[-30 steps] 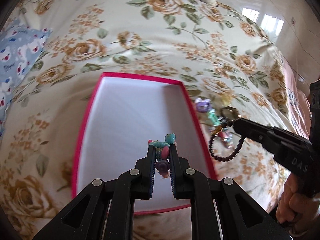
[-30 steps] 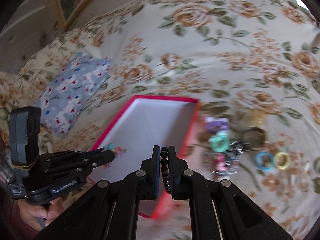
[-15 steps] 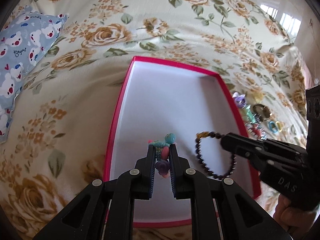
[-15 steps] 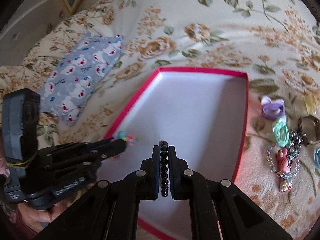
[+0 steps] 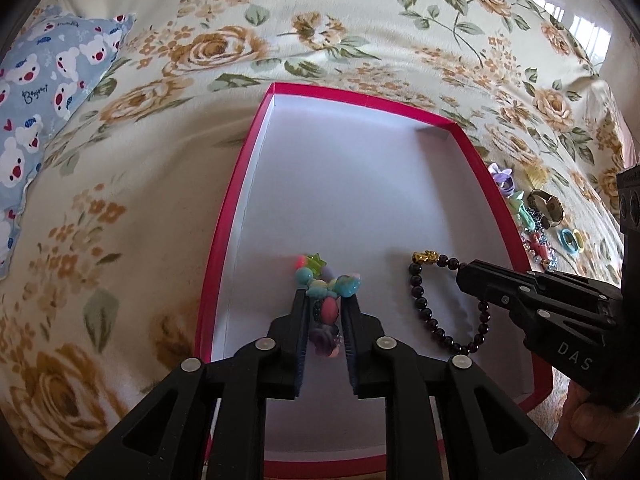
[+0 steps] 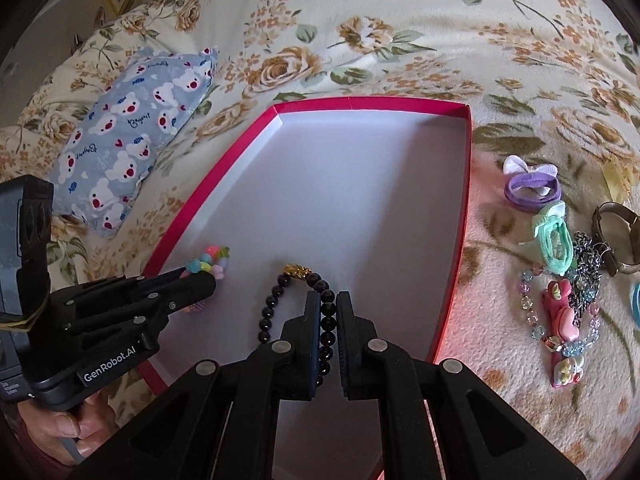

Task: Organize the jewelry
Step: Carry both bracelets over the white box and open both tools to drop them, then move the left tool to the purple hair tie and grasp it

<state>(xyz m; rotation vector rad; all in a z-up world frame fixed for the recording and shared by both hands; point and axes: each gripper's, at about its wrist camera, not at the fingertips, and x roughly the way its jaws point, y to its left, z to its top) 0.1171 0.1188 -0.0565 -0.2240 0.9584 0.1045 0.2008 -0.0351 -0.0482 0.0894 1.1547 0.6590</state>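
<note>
Both sets of jaws are clamped on jewelry: the left gripper (image 5: 324, 300) pinches a colorful charm bracelet (image 5: 320, 280), its beads poking out past the fingertips, and the right gripper (image 6: 329, 300) grips a dark bead bracelet (image 6: 296, 300) with a gold charm (image 6: 297, 271). Both hang over the white floor of the pink-rimmed box (image 6: 460, 240), toward its near end. The dark loop's long axis runs roughly along the box's length, gold charm pointing to the far edge. More jewelry sits on the floral bedspread (image 6: 400, 20) just off the box's right edge: a purple hair tie (image 6: 528, 192), a mint hair tie (image 6: 554, 240) and a watch (image 6: 616, 236).
</note>
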